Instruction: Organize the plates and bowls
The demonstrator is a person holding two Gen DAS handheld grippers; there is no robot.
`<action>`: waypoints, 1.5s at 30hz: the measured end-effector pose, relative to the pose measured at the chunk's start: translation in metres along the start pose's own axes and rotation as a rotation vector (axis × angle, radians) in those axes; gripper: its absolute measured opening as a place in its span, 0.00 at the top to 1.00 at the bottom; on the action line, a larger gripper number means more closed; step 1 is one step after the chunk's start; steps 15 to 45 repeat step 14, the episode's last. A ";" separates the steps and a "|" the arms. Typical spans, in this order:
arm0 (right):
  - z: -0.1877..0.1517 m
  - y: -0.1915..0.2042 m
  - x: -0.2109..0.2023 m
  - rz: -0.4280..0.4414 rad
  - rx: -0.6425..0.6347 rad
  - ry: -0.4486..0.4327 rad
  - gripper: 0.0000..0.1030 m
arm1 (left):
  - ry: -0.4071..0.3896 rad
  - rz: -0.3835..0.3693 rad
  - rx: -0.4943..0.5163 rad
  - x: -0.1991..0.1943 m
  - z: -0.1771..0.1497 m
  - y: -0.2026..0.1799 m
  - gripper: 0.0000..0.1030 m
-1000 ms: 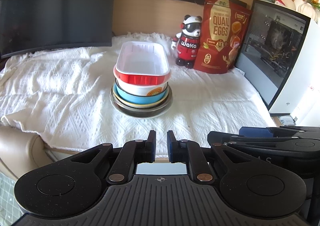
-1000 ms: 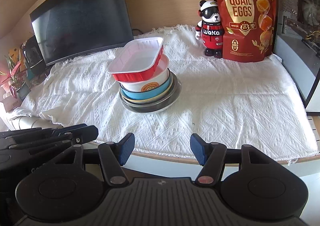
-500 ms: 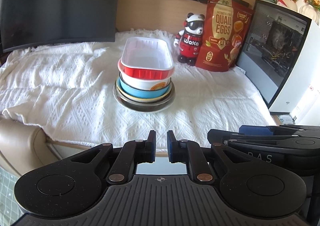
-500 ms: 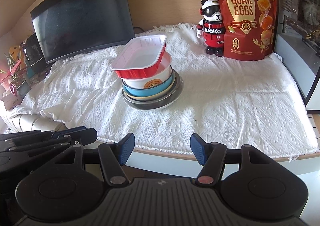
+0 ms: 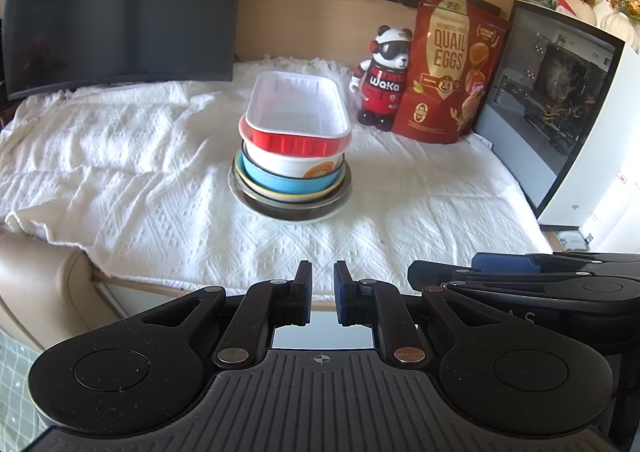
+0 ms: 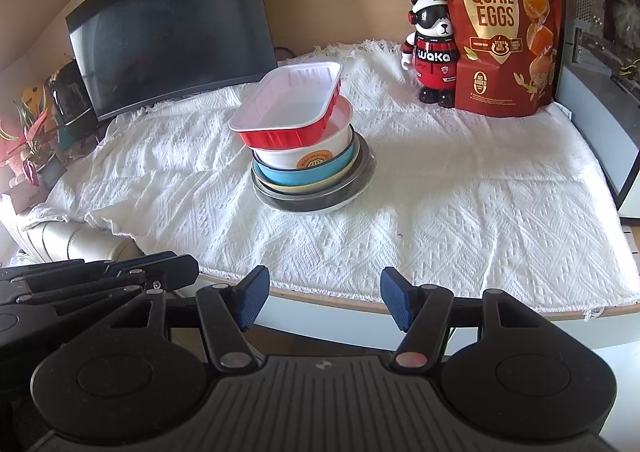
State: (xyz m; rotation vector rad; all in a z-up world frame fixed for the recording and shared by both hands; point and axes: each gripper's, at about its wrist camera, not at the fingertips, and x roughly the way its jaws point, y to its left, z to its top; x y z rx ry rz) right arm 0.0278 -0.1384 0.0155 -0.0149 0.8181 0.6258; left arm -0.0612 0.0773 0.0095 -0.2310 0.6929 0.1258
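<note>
A stack of dishes stands mid-table on the white cloth (image 5: 120, 179). On top lies a red rectangular tray (image 5: 298, 119) (image 6: 292, 107) with a white inside, a little askew. Under it sit a white bowl (image 5: 296, 165) (image 6: 320, 151), a blue bowl (image 5: 288, 183) (image 6: 304, 173), a cream plate and a dark metal plate (image 5: 296, 207) (image 6: 320, 199). My left gripper (image 5: 321, 292) hangs shut and empty over the table's front edge, well short of the stack. My right gripper (image 6: 322, 294) is open with nothing between its fingers, also at the front edge. Each gripper shows at the other's side.
A dark monitor (image 6: 172, 23) stands at the back left. A panda figurine (image 6: 432, 51) and a red quail-egg bag (image 6: 500, 31) stand at the back right, beside a white computer case (image 5: 560, 111). A beige cushion (image 5: 40, 288) lies off the table's left corner.
The stack has shifted slightly right and up in the left wrist view, as that gripper drifted a little. The right view is almost the same. Both jaws kept their gaps.
</note>
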 end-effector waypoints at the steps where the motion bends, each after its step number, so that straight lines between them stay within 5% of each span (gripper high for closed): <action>1: 0.000 0.001 0.000 0.001 -0.001 0.000 0.40 | 0.001 0.001 -0.002 0.001 0.000 0.001 0.87; 9: 0.005 0.004 0.006 0.010 -0.012 0.003 0.40 | 0.003 -0.003 -0.006 0.005 0.002 0.007 0.87; 14: 0.010 0.006 0.014 0.007 -0.019 0.015 0.40 | 0.072 -0.001 -0.076 0.020 0.004 0.026 0.86; 45: 0.010 0.006 0.014 0.007 -0.019 0.015 0.40 | 0.072 -0.001 -0.076 0.020 0.004 0.026 0.86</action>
